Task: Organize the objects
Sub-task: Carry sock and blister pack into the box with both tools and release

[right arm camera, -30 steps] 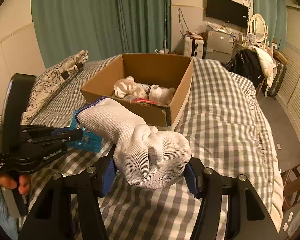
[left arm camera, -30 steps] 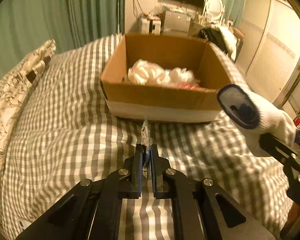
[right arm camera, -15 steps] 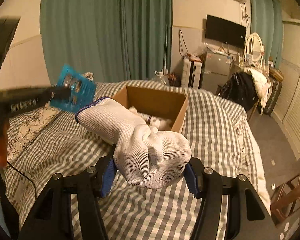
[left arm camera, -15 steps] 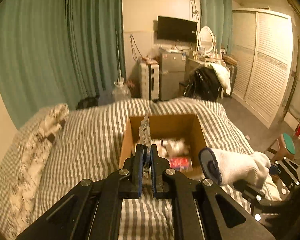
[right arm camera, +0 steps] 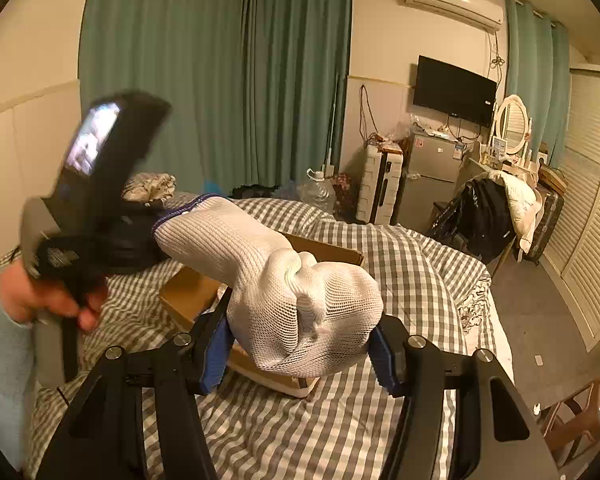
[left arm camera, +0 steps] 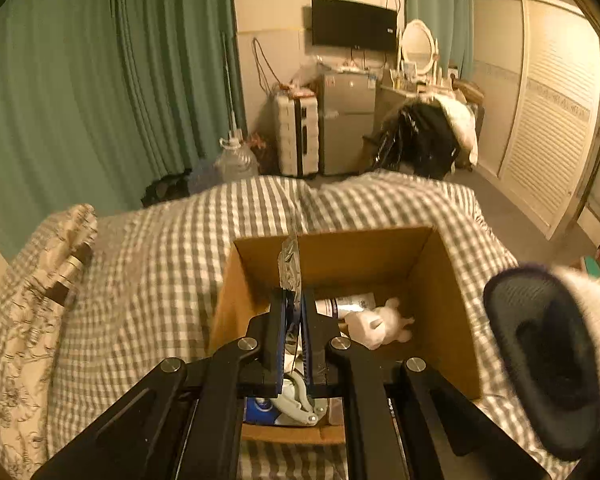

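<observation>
My left gripper (left arm camera: 294, 304) is shut on a thin blue blister pack (left arm camera: 290, 266), seen edge-on, and holds it above the open cardboard box (left arm camera: 456, 320) on the bed. The box holds a white plush toy (left arm camera: 374, 326), a can and other items. My right gripper (right arm camera: 300, 344) is shut on a white knit glove (right arm camera: 296, 296) with a blue cuff, held above the bed beside the box (right arm camera: 188, 292). The glove's cuff shows at the right of the left wrist view (left arm camera: 548, 368). The left hand-held gripper body (right arm camera: 96, 200) shows at the left of the right wrist view.
The bed has a grey checked cover (left arm camera: 148, 264) with a floral pillow (left arm camera: 40, 292) at the left. Beyond the bed stand a suitcase (left arm camera: 296, 136), a small fridge (left arm camera: 346, 124), a clothes-laden chair (left arm camera: 424, 136) and green curtains (left arm camera: 100, 80).
My left gripper has lifted the blister pack off the bed and moved it forward over the box. My right gripper has risen with the glove, nearer the box.
</observation>
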Motion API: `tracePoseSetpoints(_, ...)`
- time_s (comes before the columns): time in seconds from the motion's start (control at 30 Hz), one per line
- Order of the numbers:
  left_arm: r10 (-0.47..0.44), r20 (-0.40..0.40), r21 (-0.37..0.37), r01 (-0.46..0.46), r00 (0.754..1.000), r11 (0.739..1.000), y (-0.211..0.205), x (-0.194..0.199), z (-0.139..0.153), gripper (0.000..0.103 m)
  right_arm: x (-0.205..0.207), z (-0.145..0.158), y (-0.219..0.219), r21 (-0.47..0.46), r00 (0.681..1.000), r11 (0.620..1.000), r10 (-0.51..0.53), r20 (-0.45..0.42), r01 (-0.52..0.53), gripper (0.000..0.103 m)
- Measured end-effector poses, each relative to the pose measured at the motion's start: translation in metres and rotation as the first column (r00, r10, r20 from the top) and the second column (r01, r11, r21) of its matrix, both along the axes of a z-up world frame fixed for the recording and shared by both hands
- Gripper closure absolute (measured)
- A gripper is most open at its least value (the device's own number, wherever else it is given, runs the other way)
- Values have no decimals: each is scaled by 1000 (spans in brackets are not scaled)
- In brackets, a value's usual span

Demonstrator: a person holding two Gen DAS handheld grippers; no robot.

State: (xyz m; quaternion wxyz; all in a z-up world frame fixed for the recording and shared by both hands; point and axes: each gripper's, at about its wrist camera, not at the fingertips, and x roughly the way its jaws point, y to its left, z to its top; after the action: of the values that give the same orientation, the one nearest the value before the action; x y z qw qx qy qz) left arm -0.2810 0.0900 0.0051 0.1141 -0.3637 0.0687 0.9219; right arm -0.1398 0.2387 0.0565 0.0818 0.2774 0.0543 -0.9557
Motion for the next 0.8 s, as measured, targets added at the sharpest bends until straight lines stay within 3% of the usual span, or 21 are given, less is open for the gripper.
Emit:
tracePoseSetpoints(0.17, -10, 29, 25, 9, 1000, 1000, -3, -7, -18, 89, -26, -13, 2, 6, 999, 1000, 1, 32, -1, 45)
tracePoseSetpoints(0.23, 5, 40, 39, -7, 999, 999, -9, -9, -17, 65, -32, -15, 1, 6, 999, 1000, 1, 33, -1, 45)
tracePoseSetpoints(0.27, 16, 37, 45, -18, 999, 999, -12, -8, -16, 39, -36, -14, 1, 4, 1000, 1000, -1, 31, 0, 45)
tracePoseSetpoints(0.3, 32, 23, 53, -33, 999, 998, -17, -7, -12, 30, -40, -12, 0, 3, 1000, 1000, 0, 26, 0, 45)
tracePoseSetpoints(0.43, 58, -26, 61, -56, 998, 997, -32, 2, 2, 29, -59, 2, -1, 6, 1000, 1000, 9, 0, -9, 45)
tracePoseSetpoints(0.57, 93, -68, 50, -89, 993, 995, -43, 10, 10, 20, -82, 14, -4, -31, 1000, 999, 14, -12, -15, 44)
tracePoseSetpoints(0.8, 117, -84, 44, -114, 990, 993, -53, 13, 10, 20, -125, -4, -27, -4, 1000, 1000, -13, 7, 13, 39)
